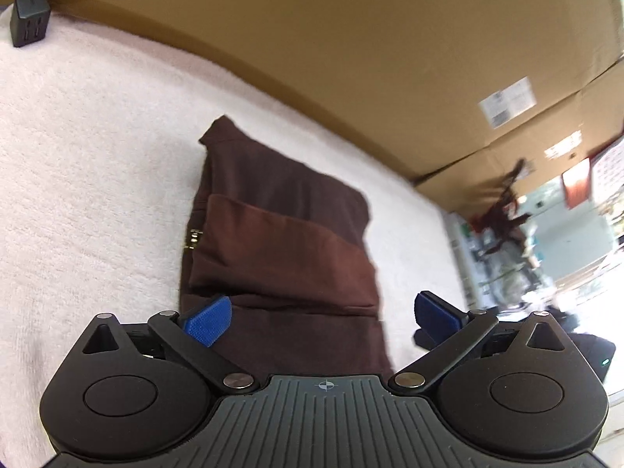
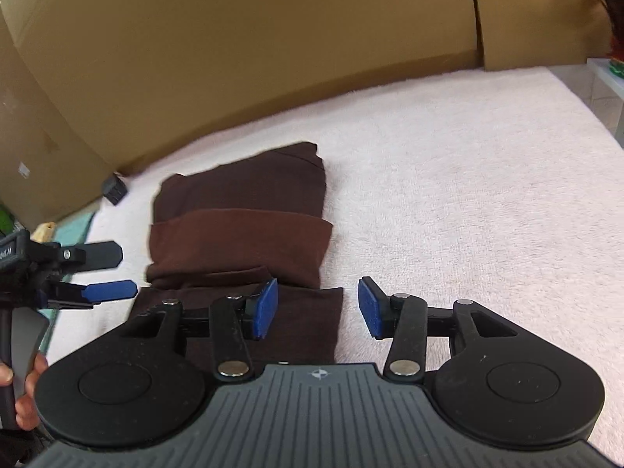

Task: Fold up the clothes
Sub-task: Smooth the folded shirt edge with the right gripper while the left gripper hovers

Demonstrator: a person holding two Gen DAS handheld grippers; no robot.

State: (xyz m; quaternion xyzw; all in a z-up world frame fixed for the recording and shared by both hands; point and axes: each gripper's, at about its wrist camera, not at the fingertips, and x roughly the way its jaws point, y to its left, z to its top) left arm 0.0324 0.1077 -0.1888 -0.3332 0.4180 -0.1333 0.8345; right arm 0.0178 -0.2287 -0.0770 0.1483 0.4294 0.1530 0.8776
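A dark brown garment (image 1: 280,241) lies folded into a long narrow strip on the pale pink towel (image 1: 85,163), with a lighter brown layer across its middle. My left gripper (image 1: 323,312) hovers open over its near end, blue pads wide apart and nothing between them. In the right wrist view the same brown garment (image 2: 241,226) runs away from me, and my right gripper (image 2: 318,308) stands open above its near right edge, holding nothing. The left gripper (image 2: 113,273) also appears at the left of that view, open, held by a hand (image 2: 27,390).
A cardboard wall (image 1: 351,39) closes off the far side of the towel. A small black charger block (image 1: 30,18) sits at the towel's far left corner, the same charger (image 2: 114,189) near the cardboard in the right view. Bare pink towel (image 2: 468,195) stretches to the right of the garment.
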